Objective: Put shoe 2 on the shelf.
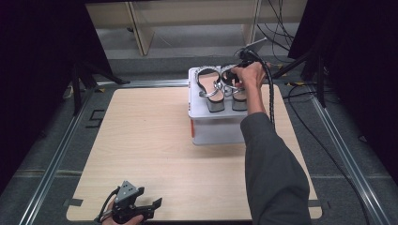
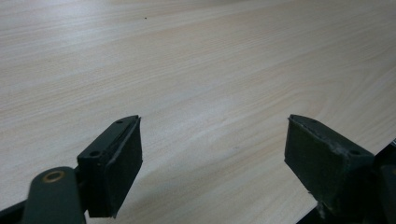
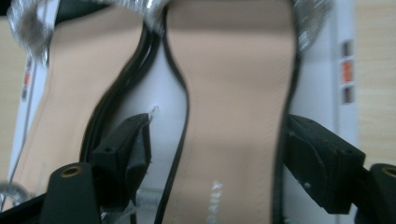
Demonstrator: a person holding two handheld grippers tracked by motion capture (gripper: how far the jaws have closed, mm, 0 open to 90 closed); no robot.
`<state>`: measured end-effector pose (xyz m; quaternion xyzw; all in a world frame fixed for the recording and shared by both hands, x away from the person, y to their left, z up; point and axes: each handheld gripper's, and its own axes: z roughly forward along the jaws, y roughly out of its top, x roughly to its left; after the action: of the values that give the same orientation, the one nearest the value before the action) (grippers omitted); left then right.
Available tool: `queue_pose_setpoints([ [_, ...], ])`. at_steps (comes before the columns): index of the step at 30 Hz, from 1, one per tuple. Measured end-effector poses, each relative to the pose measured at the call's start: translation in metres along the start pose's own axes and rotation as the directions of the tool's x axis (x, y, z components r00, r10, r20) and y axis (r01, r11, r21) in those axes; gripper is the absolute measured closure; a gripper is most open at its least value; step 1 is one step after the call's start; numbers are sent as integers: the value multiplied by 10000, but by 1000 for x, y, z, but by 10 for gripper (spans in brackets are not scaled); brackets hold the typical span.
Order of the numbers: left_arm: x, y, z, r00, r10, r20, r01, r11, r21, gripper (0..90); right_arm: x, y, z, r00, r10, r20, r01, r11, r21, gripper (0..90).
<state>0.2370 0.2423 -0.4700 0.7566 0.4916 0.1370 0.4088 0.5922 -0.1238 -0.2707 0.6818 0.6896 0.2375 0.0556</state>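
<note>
Two black sandals with beige insoles and glittery straps lie side by side on the lid of a white shoebox (image 1: 216, 127) at the table's far right. A hand holds my right gripper (image 1: 234, 76) down over the right sandal (image 1: 239, 95). In the right gripper view the right gripper (image 3: 224, 156) is open, its jaws standing on either side of that sandal's insole (image 3: 233, 93), with the left sandal (image 3: 70, 84) beside it. The left sandal (image 1: 210, 90) lies free. My left gripper (image 1: 150, 198) hovers open at the table's front left, and in its own view the left gripper (image 2: 212, 158) holds nothing.
The light wooden table (image 1: 150, 140) spreads wide between the box and the left gripper. Cables (image 1: 272, 89) trail past the box's far right side. Black stands and metal rails border the table, and a wooden shelf frame (image 1: 141, 28) stands behind it.
</note>
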Motion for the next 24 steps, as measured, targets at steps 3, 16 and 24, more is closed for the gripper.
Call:
queue_pose_setpoints([
  [3,0,1,1,9999,77,76,-76,9999,-115,189,0,4,-8,9996,-66,-289,52,9989,-467,263],
  [16,1,0,0,9999,89,-61,-89,10000,9,188,-22,10,-55,9854,-1110,-1294,898,9831,-1594,264],
  [24,2,-1,1,10000,-13,-51,13,10000,-81,189,-68,-7,-65,9870,-1591,-227,1547,9787,-1350,275],
])
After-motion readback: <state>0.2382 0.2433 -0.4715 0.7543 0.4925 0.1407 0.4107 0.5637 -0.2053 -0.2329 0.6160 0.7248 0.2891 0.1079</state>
